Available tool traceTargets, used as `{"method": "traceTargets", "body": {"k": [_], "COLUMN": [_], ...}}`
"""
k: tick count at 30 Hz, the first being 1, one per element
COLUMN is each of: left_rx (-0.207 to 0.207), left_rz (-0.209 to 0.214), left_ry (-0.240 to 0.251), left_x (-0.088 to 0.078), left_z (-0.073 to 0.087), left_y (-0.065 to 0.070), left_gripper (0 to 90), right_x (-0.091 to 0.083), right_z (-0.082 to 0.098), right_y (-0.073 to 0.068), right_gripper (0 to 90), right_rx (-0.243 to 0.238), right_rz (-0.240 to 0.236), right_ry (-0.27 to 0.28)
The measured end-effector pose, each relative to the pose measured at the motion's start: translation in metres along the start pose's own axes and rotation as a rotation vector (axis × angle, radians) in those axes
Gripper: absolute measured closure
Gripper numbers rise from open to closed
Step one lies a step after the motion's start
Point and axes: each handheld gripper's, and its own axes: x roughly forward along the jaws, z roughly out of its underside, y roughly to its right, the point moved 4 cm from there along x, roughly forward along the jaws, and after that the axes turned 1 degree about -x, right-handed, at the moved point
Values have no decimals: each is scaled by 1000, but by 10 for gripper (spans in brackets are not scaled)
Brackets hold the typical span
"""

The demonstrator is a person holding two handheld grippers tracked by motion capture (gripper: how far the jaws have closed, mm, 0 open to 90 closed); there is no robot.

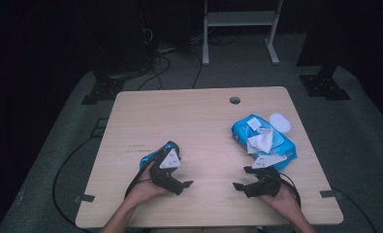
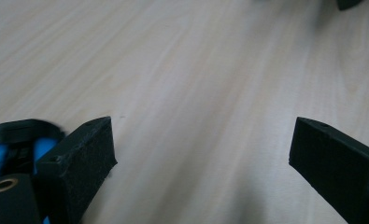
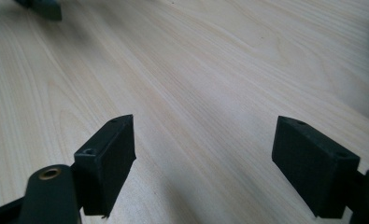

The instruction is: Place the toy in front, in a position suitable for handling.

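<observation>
A blue pack of wet wipes (image 1: 263, 137) lies at the right of the wooden table (image 1: 199, 121), its white lid (image 1: 279, 122) flipped open and a white wipe (image 1: 260, 141) sticking up from the slot. My right gripper (image 1: 243, 178) rests near the front edge just below the pack, jaws wide apart and empty; they frame bare wood in the right gripper view (image 3: 203, 163). My left gripper (image 1: 183, 188) rests at the front left, pointing toward the right one. Its jaws stand open too, with nothing between them in the left gripper view (image 2: 203, 158).
A round cable hole (image 1: 234, 100) sits near the table's far edge. A white metal stand (image 1: 240, 29) and black stand bases (image 1: 322, 82) are on the grey floor beyond. Cables (image 1: 63, 179) trail off the table's left side.
</observation>
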Motion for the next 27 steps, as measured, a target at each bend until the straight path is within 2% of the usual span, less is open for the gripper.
{"method": "traceTargets", "body": {"k": [4,9,11,15,18,23,27], "left_rx": [-29,-55,-80,-75,-88,-102,-107], "left_rz": [-64,-103,-115,-157,-173,-188,-168], "left_ry": [15,22,25,-16,-25,-78,-115], "left_x": [-10,-19,-21,-26,-29,-29,-25], "left_z": [-1,2,5,11,15,25,29], "left_y": [-17,-35,-41,-54,-61,-72,-75], "left_gripper": [64,62,62,48,46,54,89], "right_x": [2,1,0,-3,-4,-4,-4], "right_z": [0,0,0,0,-2,-3,-3], "right_y": [2,1,1,0,-1,-3,-5], "right_gripper": [204,204,204,205,204,204,204], "right_rx": [3,10,6,6,4,-5,-6], "right_rz": [-7,-4,1,3,3,-2,-6], "right_ry": [0,0,4,9,12,8,7]}}
